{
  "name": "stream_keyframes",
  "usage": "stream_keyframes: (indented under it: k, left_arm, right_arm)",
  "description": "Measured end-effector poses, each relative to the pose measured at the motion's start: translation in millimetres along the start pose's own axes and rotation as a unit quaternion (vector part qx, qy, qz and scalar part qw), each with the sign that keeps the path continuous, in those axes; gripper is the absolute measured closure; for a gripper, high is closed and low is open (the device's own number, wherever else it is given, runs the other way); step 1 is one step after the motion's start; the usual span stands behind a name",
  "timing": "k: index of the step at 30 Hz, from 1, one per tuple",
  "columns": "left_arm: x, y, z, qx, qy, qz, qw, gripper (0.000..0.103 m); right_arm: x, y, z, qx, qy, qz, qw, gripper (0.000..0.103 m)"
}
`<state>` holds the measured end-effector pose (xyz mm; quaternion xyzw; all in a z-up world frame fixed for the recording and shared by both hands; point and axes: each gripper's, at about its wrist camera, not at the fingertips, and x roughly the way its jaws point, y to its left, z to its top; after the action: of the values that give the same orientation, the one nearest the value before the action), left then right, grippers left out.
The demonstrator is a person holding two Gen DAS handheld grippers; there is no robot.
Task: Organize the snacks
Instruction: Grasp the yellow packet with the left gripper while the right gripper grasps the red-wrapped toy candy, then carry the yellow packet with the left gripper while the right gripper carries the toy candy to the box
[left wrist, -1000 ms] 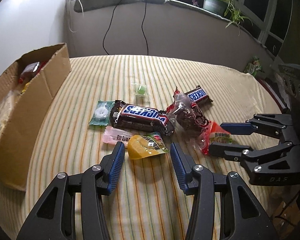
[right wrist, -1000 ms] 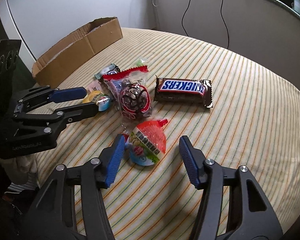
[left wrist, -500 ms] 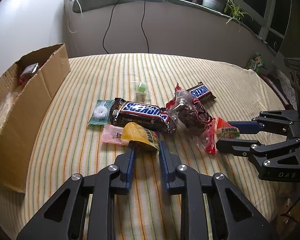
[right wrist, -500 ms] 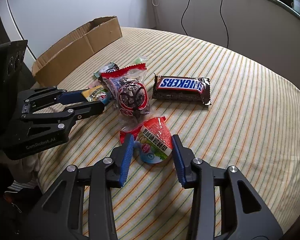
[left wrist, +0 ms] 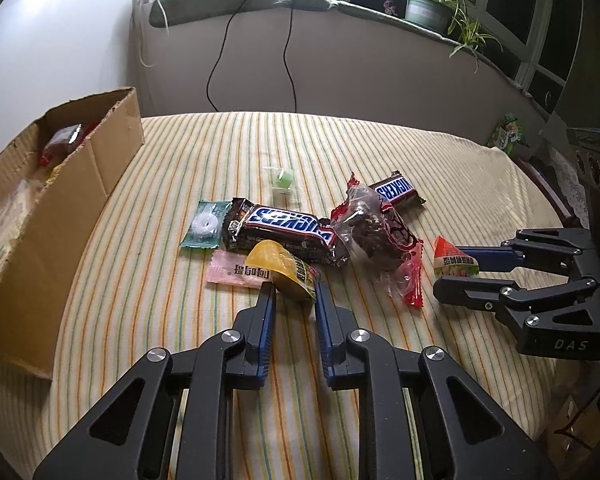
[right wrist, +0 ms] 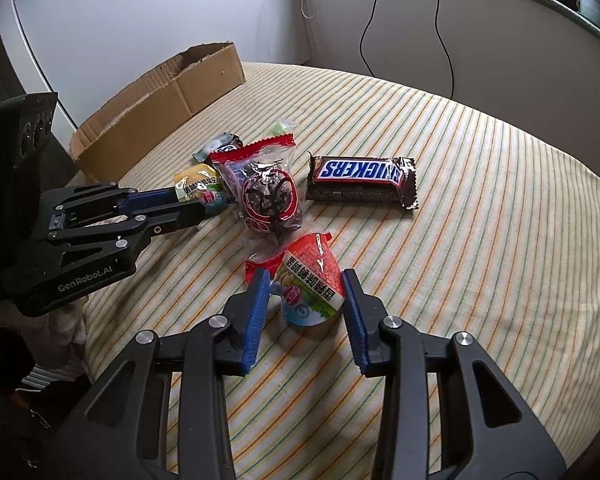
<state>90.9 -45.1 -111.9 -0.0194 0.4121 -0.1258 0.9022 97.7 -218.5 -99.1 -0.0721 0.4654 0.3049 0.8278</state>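
My left gripper (left wrist: 294,294) is shut on a yellow jelly cup (left wrist: 284,266) and holds it just above the striped cloth; it also shows in the right wrist view (right wrist: 198,190). My right gripper (right wrist: 304,282) is shut on a red jelly cup (right wrist: 312,284), lifted slightly; it shows in the left wrist view (left wrist: 454,260). On the cloth lie a Snickers bar (left wrist: 284,232), a second Snickers bar (right wrist: 360,178), a clear bag with a dark ball (right wrist: 266,194), a pink wrapper (left wrist: 232,272), a mint candy (left wrist: 204,226) and a small green candy (left wrist: 283,179).
An open cardboard box (left wrist: 52,204) with some snacks inside stands at the left edge of the round table (left wrist: 460,168). A ledge with cables and potted plants (left wrist: 432,8) runs behind the table. A green packet (left wrist: 508,134) sits off the far right.
Both grippers closed from wide open onto their jelly cups and lifted them slightly. The red cup now stands clear of the red-edged bag beside it.
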Motion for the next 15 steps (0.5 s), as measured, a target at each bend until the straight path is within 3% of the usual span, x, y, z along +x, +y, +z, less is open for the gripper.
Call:
stream_keyframes:
  k: [15]
  left_arm:
    - [-29, 8, 0, -0.021, -0.030, -0.014, 0.9992, 0.085]
  right_arm:
    - [-19, -2, 3, 0.014, -0.022, -0.001, 1.000, 0.065]
